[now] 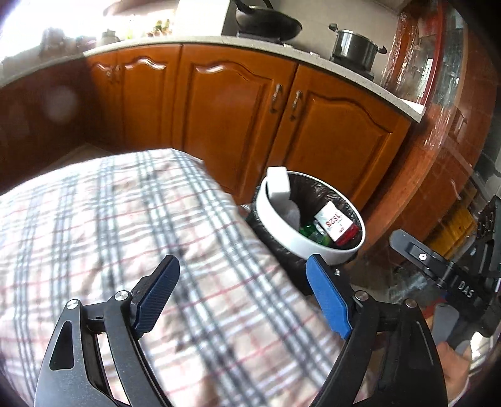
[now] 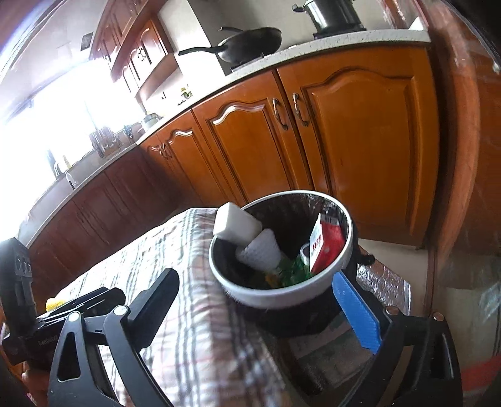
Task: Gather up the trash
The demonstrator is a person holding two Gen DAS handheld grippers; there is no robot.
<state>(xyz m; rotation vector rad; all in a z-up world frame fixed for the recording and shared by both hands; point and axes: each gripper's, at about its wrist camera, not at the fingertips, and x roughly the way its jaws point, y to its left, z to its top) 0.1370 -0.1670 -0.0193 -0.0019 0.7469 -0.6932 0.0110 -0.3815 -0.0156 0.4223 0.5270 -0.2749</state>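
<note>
A round white-rimmed trash bin (image 1: 294, 241) with a black liner stands beside the plaid-covered table (image 1: 125, 238). It holds a white sponge block (image 1: 279, 185), a red and white box (image 1: 335, 224), a white foam net and green scraps. My left gripper (image 1: 241, 291) is open and empty above the table edge, just left of the bin. The bin also shows in the right wrist view (image 2: 266, 297), with the sponge (image 2: 235, 224), the foam net (image 2: 261, 250) and the box (image 2: 325, 247) inside. My right gripper (image 2: 256, 300) is open and empty, in front of the bin's near rim.
Orange wooden cabinets (image 1: 250, 119) run behind the bin under a pale counter with a black wok (image 1: 266, 25) and a steel pot (image 1: 355, 47). A yellow object (image 2: 54, 303) lies on the table by the other gripper. A foil-wrapped cabinet (image 1: 438, 109) stands at right.
</note>
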